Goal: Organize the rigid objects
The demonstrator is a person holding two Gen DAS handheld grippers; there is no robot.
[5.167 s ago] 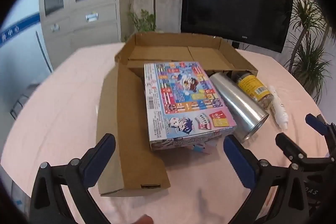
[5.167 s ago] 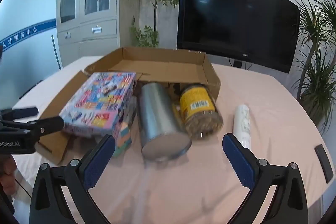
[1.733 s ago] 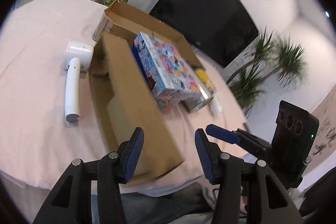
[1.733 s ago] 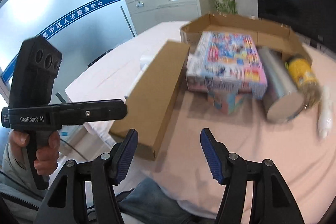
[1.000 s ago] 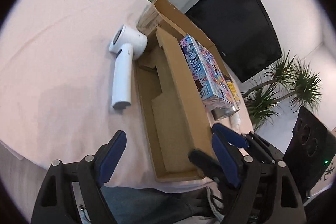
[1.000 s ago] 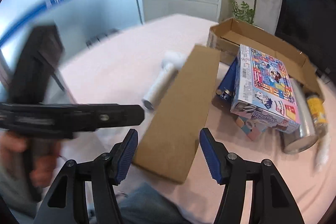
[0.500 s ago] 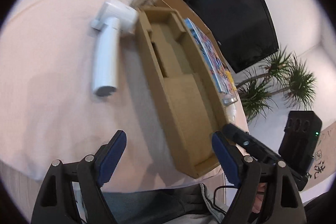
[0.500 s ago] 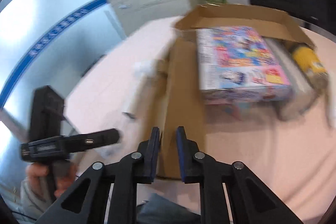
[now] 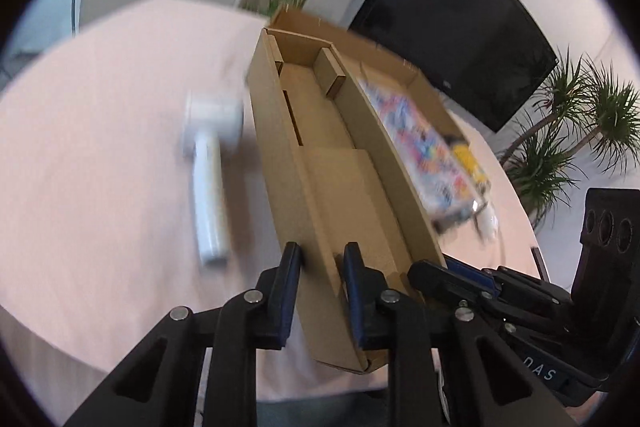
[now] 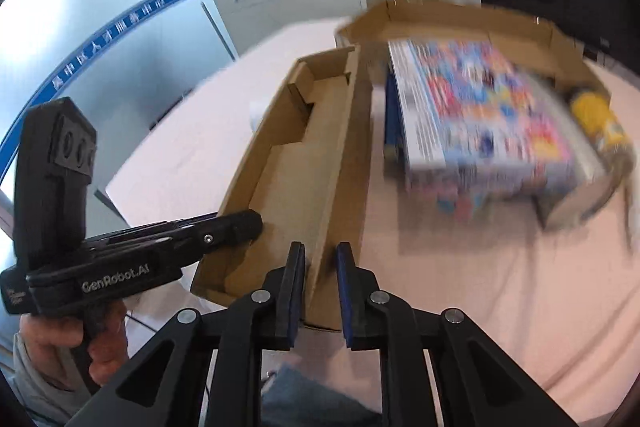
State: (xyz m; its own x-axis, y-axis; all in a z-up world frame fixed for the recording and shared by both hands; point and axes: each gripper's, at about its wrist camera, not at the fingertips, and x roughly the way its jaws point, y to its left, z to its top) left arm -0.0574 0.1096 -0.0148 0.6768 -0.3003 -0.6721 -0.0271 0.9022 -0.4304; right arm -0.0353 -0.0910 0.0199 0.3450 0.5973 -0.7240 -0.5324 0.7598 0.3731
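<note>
Both tongs grip the near end of the cardboard box (image 9: 332, 163): left gripper (image 9: 320, 259) pinches its left wall, right gripper (image 10: 318, 259) clamps its right wall. Box sits at the table's (image 9: 100, 147) near edge, beside the colourful game box (image 10: 480, 115). Step looks like positioning the box; next, set it flat for loading.

Colourful printed box (image 10: 484, 111) motion-blurred in both views; print unreadable. Yellow-labelled jar (image 10: 596, 127) smeared, partly hidden behind printed box, near cardboard tray's (image 9: 340, 163) far right corner. White handheld device (image 9: 210, 163) blurred in left wrist view; in right wrist view mostly hidden behind tray wall. Items under printed box's near end (image 10: 460, 203) too blurred to identify. Left gripper's (image 9: 320, 263) inner finger partly hidden by tray wall.
</note>
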